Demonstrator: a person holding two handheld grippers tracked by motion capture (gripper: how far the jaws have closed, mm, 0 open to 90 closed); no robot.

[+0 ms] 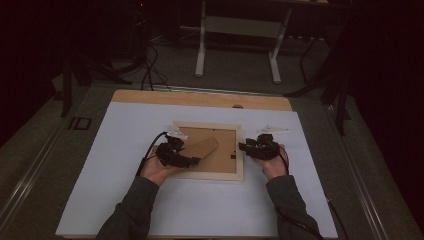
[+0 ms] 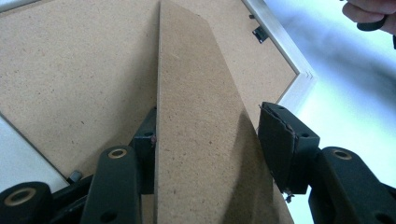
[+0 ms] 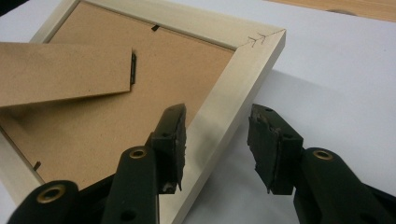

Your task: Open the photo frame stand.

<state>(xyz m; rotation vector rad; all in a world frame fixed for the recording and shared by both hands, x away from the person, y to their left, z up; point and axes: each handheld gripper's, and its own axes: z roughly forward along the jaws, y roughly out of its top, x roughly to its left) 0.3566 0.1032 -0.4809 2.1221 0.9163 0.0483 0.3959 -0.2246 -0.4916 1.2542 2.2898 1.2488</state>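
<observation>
Now L gripper astride stand, R gripper astride frame

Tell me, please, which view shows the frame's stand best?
The left gripper view: the stand runs up its middle, close and sharp, between the hand-held gripper's jaws. The right gripper view shows its hinged end at the left edge; the high view shows it small and dim.
</observation>
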